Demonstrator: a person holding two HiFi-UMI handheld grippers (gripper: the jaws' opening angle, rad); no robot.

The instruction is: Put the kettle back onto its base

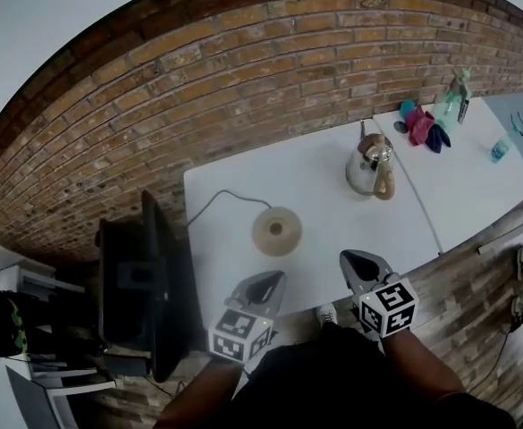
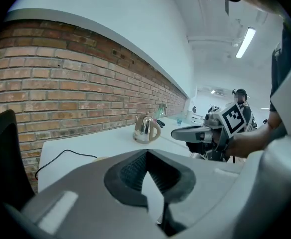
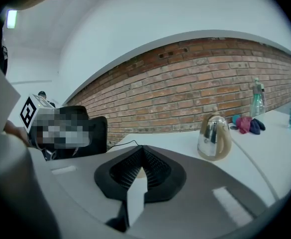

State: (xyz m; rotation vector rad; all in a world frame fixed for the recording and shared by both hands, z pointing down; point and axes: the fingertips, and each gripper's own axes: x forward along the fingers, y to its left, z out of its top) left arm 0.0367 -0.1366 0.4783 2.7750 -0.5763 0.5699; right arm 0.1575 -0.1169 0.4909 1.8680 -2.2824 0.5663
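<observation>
Steel kettle (image 1: 366, 164) sits apart from the base (image 1: 276, 231). Both jaws are closed and empty, so open your right gripper (image 1: 356, 259) for the handle (image 1: 384, 184).

The left tongs (image 1: 273, 281) and right tongs (image 1: 356, 260) are grey, with black ribbed pads (image 2: 134, 171) and black-and-white marker cubes (image 1: 389, 307).

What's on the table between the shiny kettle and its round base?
Nothing. In the head view, the stretch of white table between the kettle and its base is bare.
</observation>
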